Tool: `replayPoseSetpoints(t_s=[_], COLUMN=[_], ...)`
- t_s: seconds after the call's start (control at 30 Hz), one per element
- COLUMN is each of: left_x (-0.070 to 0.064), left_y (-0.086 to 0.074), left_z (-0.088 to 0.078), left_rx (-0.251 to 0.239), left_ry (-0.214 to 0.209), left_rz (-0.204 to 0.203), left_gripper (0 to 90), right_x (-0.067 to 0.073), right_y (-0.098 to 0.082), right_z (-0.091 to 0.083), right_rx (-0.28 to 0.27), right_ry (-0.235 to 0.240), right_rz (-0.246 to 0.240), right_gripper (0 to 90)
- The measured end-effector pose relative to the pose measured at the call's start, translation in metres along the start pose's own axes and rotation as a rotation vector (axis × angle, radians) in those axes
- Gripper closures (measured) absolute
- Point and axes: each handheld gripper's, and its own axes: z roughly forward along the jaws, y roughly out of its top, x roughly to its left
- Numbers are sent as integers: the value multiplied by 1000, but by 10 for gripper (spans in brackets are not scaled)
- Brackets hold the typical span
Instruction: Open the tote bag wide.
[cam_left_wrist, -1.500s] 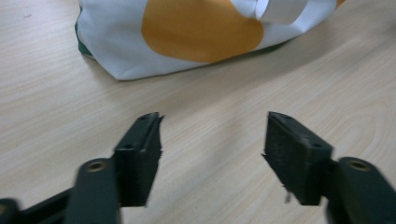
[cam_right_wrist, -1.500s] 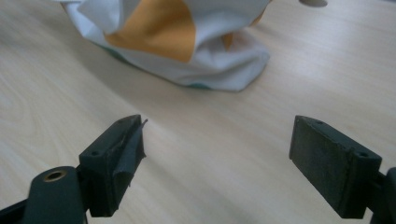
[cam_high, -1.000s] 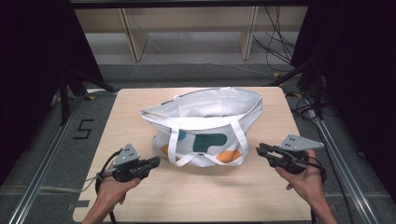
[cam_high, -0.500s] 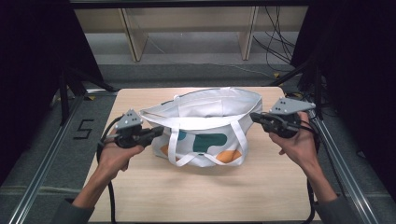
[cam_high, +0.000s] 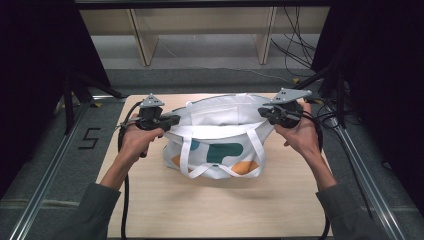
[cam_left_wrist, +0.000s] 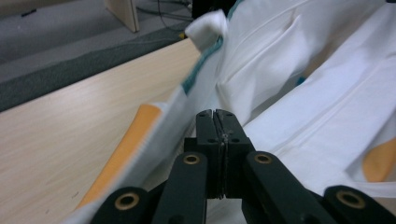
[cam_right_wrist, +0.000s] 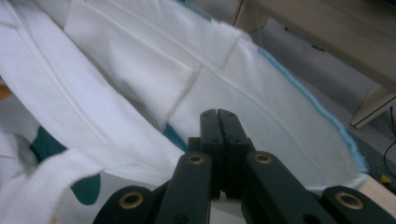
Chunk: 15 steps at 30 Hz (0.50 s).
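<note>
Up at the bag's mouth, the left gripper (cam_high: 172, 120) and the right gripper (cam_high: 264, 112) both have their jaws pressed flat together, each at one end of the rim of the white cloth tote bag (cam_high: 216, 150); whether any fabric is pinched between them is hard to make out. Soft and creased, with teal and orange patches and loose white straps, the bag sits mid-way across the pale wooden table (cam_high: 220, 205).

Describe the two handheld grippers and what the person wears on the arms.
Both the left gripper and the right gripper are black, with a grey three-cornered plate on top and a black cable trailing back. Seen close, their black jaws are flat bars on linkages with brass-coloured pivot rings. The person wears grey-green long sleeves.
</note>
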Motion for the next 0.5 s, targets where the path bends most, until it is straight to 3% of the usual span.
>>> replayPoseSetpoints(t_s=[0.1, 0.17, 0.2, 0.27, 0.33, 0.43, 0.5], left_x=[11, 25, 25, 32, 38, 38, 39], left_y=[-12, -29, -29, -42, -60, -67, -66], left_z=[14, 27, 27, 37, 50, 56, 56], left_rx=[26, 57, 57, 79, 146, 134, 153], left_ry=[31, 29, 29, 26, 34, 36, 49], left_rz=[-26, -78, -78, -119, -100, -119, -84], left_gripper=[882, 882, 883, 887, 892, 895, 895], right_x=[-1, -2, -2, -1, 3, 6, 7], right_y=[-13, -28, -28, -44, -55, -69, -73], right_z=[16, 30, 30, 41, 49, 52, 54], right_rx=[49, 136, 136, 180, 184, 217, 224], right_ry=[0, 31, 31, 55, 55, 87, 98], right_rz=[0, 28, 28, 42, 49, 84, 98], right_gripper=[900, 900, 900, 900, 900, 900, 900])
